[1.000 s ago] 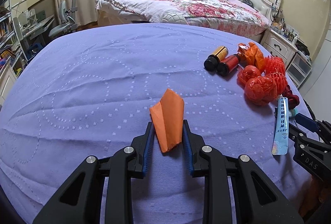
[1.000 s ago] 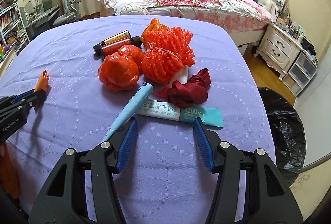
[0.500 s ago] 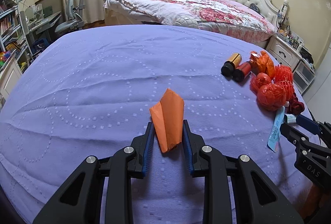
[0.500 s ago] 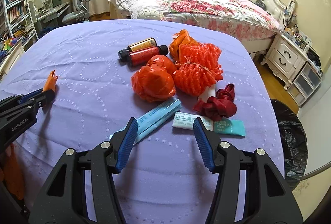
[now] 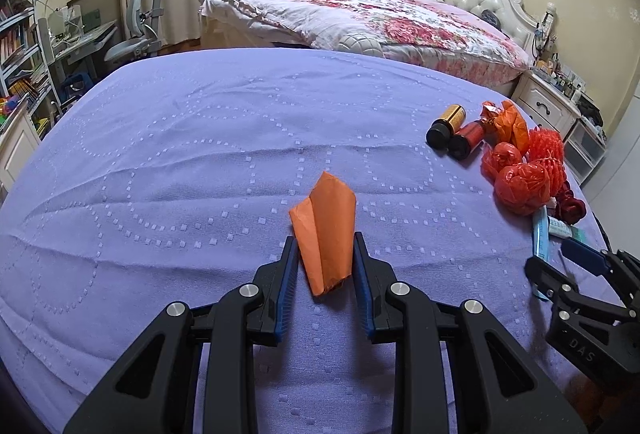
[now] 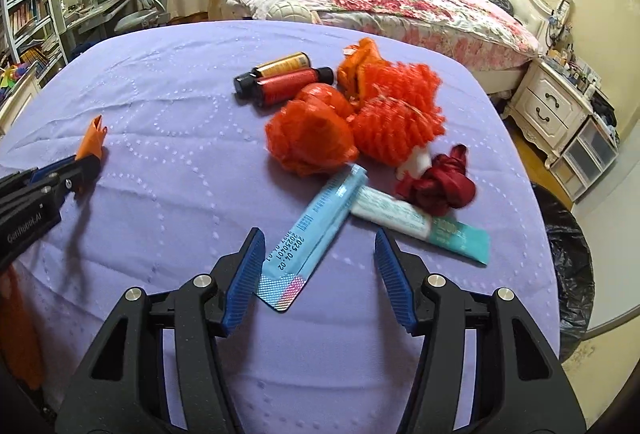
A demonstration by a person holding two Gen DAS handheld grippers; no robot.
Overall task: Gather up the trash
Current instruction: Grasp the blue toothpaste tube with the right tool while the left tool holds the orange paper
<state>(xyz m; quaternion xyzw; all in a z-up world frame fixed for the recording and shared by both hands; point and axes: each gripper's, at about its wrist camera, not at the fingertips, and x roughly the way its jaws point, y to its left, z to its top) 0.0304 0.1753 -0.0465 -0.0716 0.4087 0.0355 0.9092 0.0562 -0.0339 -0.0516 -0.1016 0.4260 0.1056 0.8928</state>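
Orange paper (image 5: 326, 230) sits pinched in the left tool (image 5: 325, 258) — one piece picked up. The right tool (image 6: 320, 266) hangs half-open and empty over a blue packet (image 6: 316, 226); beyond it wrappers (image 6: 312, 137) and bottles (image 6: 284, 81) still litter the purple surface (image 6: 160, 137), bin bag (image 6: 568, 246) just beside.

Matt orange paper (image 5: 327, 234) sits in the left claw (image 5: 325, 274) with ribbed blue plastic pads (image 5: 286, 290), over a matt lilac woven cloth (image 5: 200, 173), while glossy crinkled red plastic balls (image 6: 310, 137) lie beyond the right claw (image 6: 320, 274), beside a shiny foil sachet (image 6: 316, 226).
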